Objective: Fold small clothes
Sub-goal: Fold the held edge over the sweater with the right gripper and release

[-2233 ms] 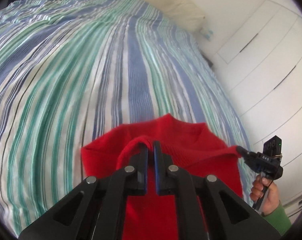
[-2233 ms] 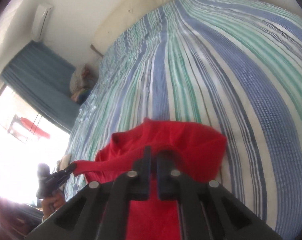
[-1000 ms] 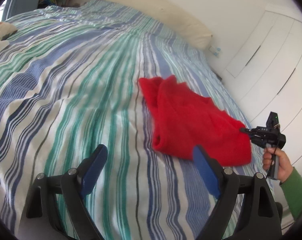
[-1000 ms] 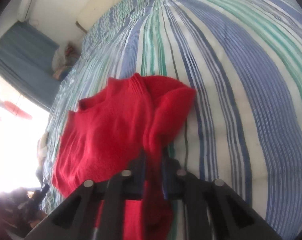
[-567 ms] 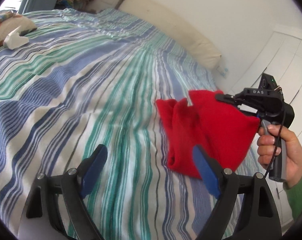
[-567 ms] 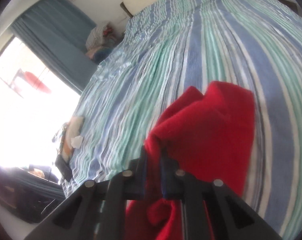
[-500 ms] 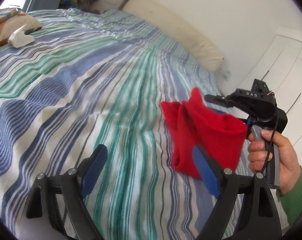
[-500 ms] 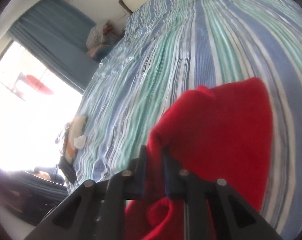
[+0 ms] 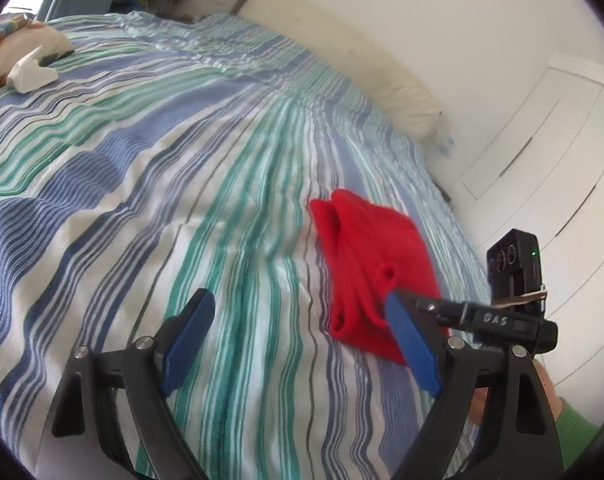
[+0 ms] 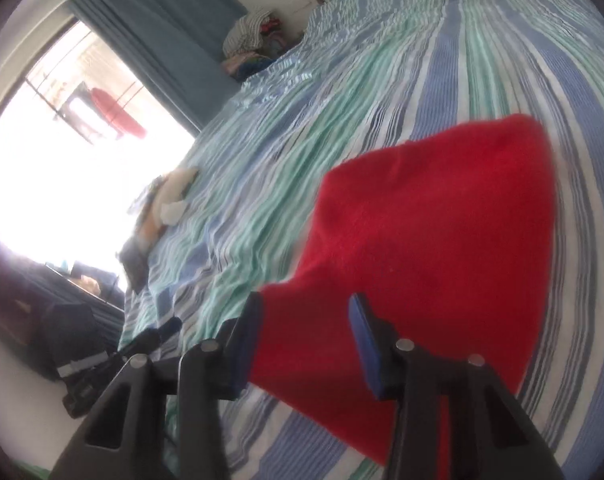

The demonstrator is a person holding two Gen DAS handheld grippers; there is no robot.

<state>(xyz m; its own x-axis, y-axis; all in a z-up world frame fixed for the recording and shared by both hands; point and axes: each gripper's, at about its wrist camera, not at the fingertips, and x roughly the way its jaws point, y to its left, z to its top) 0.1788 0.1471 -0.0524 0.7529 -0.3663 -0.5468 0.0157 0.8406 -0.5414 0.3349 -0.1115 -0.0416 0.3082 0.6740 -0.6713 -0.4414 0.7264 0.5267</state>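
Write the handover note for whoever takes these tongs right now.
Left tongs: open wide, empty, beside the red top, not touching it.
Right tongs: jaws have just been opening; the top's near edge lies between them, no longer pinched.
The top lies folded over on the striped bed, near its right side.
Done: one fold laid across.
Left: probably draw the right tongs clear, check the edges, fold again if needed.

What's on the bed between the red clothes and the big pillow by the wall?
Nothing but striped bedcover. In the left wrist view the stretch from the red garment up to the pillow is bare.
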